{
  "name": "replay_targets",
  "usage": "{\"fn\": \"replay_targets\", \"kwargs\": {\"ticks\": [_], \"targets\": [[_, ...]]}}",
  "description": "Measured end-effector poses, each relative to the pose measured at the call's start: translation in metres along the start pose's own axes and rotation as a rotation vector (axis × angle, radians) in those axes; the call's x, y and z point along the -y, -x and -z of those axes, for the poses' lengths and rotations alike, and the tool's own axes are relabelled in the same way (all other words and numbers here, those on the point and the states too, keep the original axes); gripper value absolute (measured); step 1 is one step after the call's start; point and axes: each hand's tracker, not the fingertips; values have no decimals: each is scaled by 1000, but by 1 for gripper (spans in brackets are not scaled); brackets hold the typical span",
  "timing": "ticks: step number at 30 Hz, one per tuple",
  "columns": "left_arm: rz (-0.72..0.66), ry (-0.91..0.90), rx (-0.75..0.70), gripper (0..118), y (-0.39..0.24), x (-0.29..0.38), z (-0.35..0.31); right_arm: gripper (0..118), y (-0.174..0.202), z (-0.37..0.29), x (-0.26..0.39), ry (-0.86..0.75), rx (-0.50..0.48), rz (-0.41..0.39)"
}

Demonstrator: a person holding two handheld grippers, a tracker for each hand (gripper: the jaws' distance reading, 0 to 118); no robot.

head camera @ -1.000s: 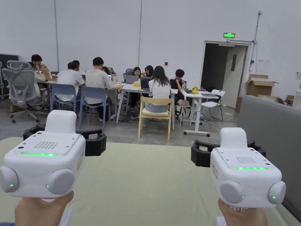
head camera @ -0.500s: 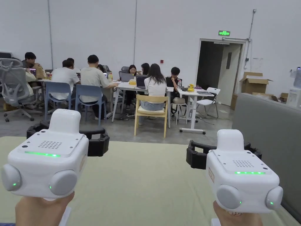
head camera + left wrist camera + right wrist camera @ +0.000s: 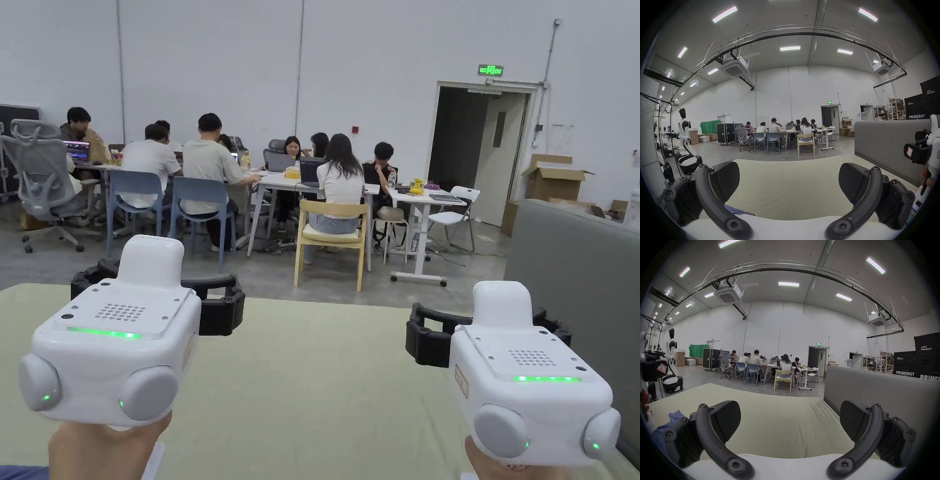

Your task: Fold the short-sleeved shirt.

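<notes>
A large hall with white walls holds a pale green bed [image 3: 325, 375] in the foreground, seen from the head view, with a grey padded panel [image 3: 575, 262] along its right side. Beyond the bed, going left to right, stand one grey office chair [image 3: 40, 175], two blue chairs [image 3: 169, 194], white tables [image 3: 281, 186] with about eight people seated around them (some are partly hidden), one wooden chair [image 3: 330, 240], one white folding chair [image 3: 455, 215], an open doorway [image 3: 462, 150] and cardboard boxes [image 3: 553, 178].

Two grippers are held level above the bed, well apart. The left gripper [image 3: 788, 180] hangs over the left part of the bed; in its own view its jaws stand wide apart with nothing between them. Blue cloth, seemingly the shirt [image 3: 674, 417], lies on the bed at the near left, just beside and below the left gripper; a strip of it also shows low in the left gripper view. The right gripper [image 3: 790, 420] hangs near the grey panel, its jaws likewise wide and empty.
</notes>
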Motion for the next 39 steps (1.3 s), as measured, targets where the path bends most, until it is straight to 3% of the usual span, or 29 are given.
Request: {"fn": "replay_targets", "kwargs": {"ticks": [39], "targets": [[-14, 5, -13, 118, 7, -5, -1, 118, 4, 1, -3, -6, -19, 11]]}}
